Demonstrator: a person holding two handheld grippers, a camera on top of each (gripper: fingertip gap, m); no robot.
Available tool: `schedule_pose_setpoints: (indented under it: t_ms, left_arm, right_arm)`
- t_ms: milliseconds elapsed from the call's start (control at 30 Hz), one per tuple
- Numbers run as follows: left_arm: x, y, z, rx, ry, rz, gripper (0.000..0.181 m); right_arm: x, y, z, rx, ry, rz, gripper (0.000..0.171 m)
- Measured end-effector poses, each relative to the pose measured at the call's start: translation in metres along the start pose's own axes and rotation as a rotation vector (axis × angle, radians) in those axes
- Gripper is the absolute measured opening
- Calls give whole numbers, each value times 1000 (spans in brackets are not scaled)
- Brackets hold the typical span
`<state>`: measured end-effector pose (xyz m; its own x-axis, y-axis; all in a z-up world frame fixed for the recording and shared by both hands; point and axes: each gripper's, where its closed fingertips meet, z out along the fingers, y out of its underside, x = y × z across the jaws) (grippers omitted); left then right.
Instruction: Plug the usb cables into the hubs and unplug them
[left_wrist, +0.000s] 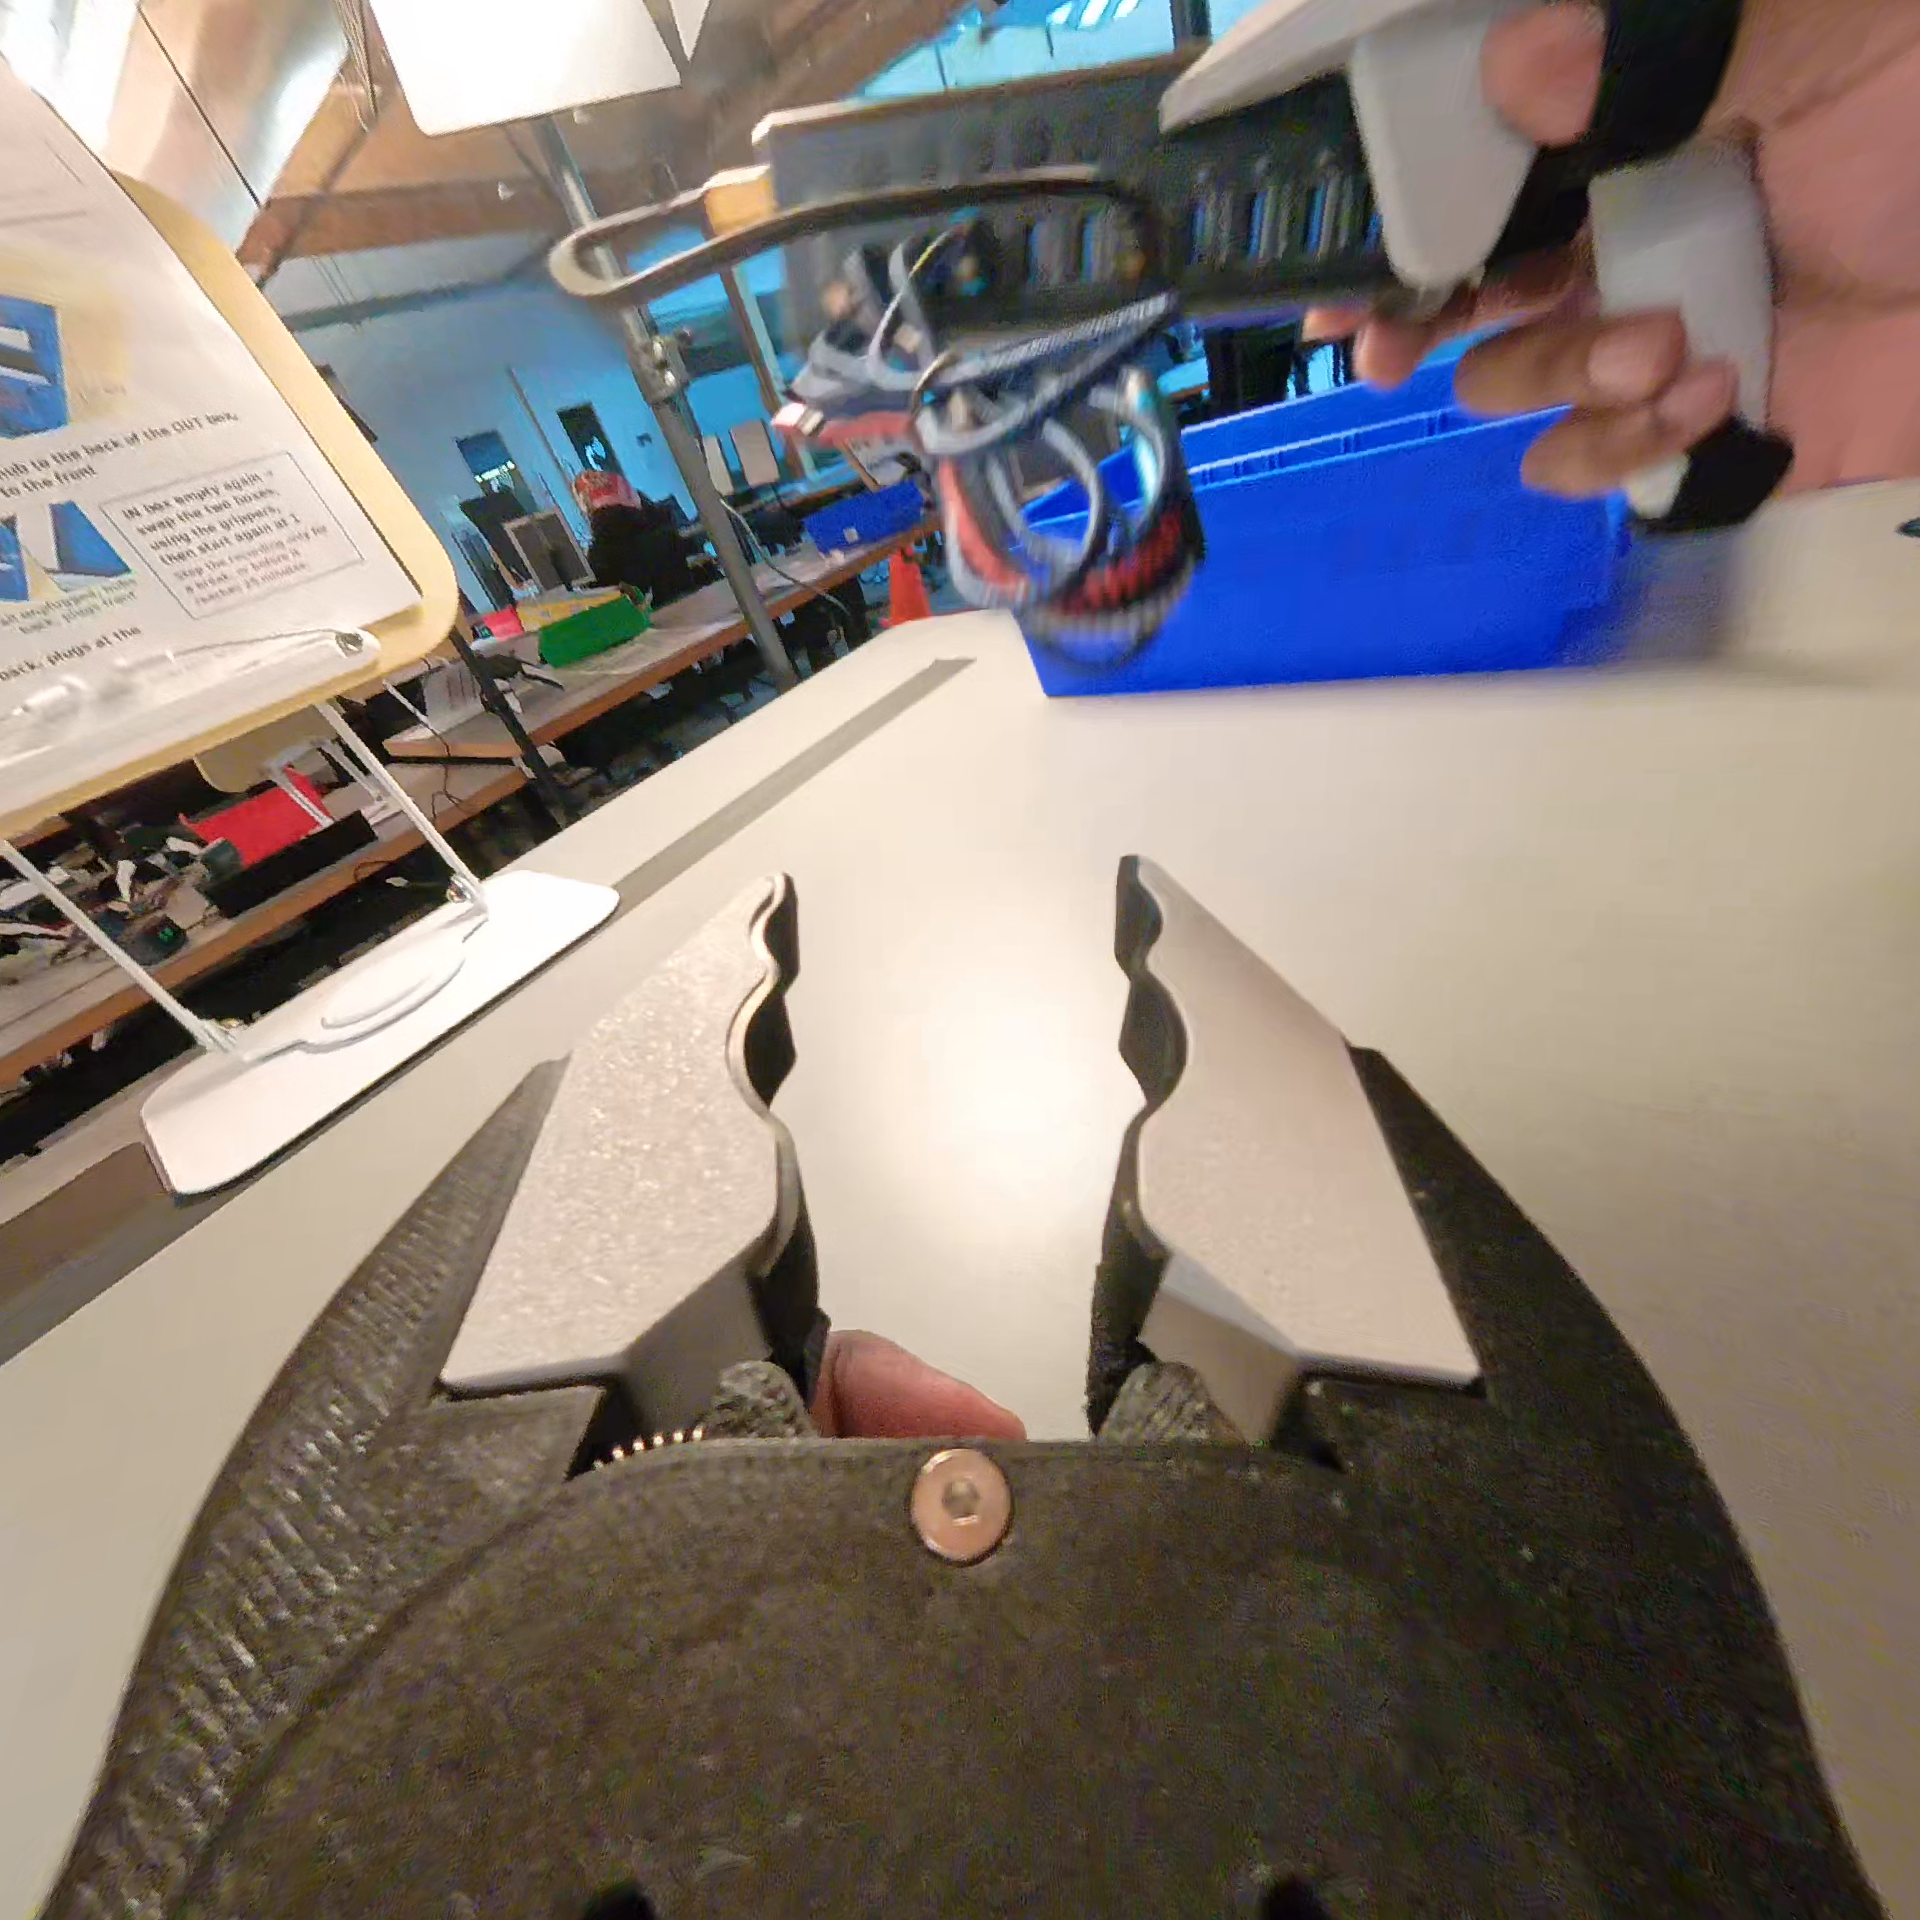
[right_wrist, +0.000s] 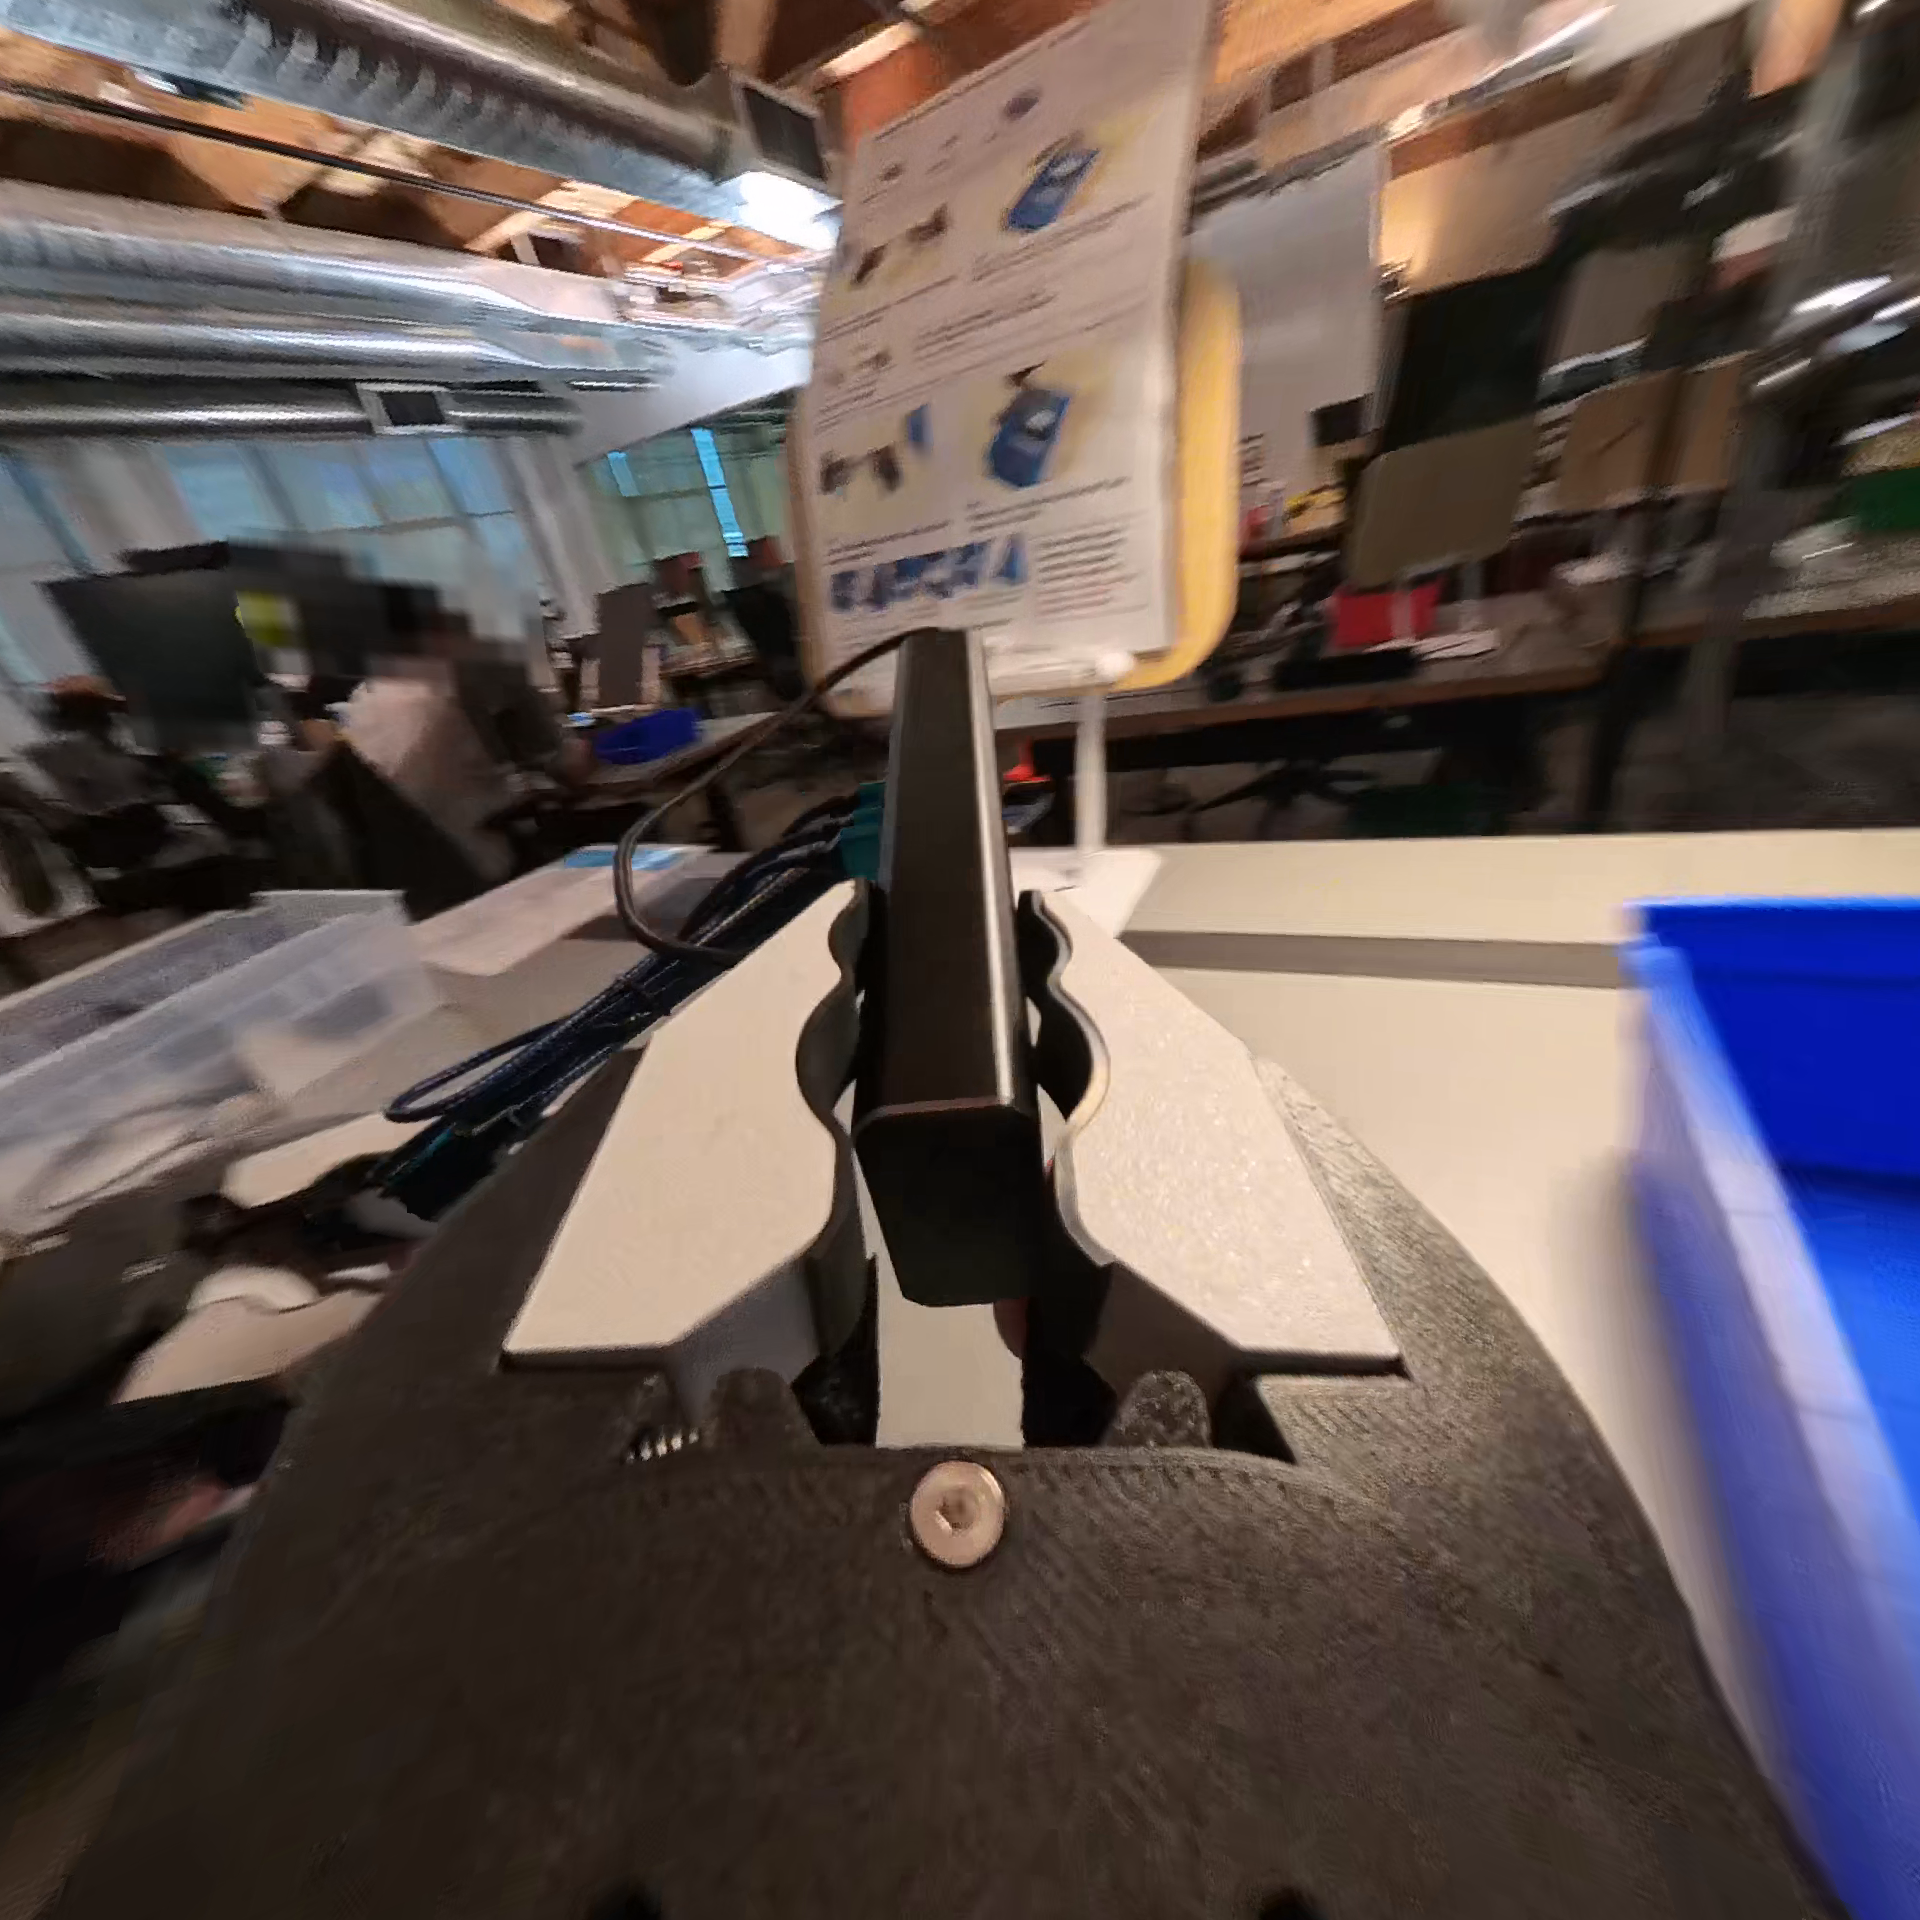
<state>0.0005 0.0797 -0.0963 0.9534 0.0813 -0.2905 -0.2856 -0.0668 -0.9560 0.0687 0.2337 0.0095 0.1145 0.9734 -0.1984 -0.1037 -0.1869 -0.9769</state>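
Blue bin (right_wrist: 1787, 1299) contents cut off. Right gripper (right_wrist: 951, 925) clamps hub (right_wrist: 945, 997), cables (left_wrist: 1060, 499) blurred; left gripper (left_wrist: 956, 904) wide, holding nothing.

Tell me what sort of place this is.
Probably a shared workshop or lab: long cluttered workbenches, exposed ceiling ducts, and an instruction sheet on a stand beside a blue bin.
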Motion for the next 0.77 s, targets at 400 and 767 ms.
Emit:
schedule_pose_setpoints:
  t_ms: [400, 767]
  left_arm:
    - [7, 12, 5, -97, 11, 18, 63]
    - [16, 14, 6, -112, 34, 71, 63]
  right_arm:
    - [278, 0, -100, -92, 640, 123, 27]
    - [287, 36, -96, -459, 748, -150, 23]
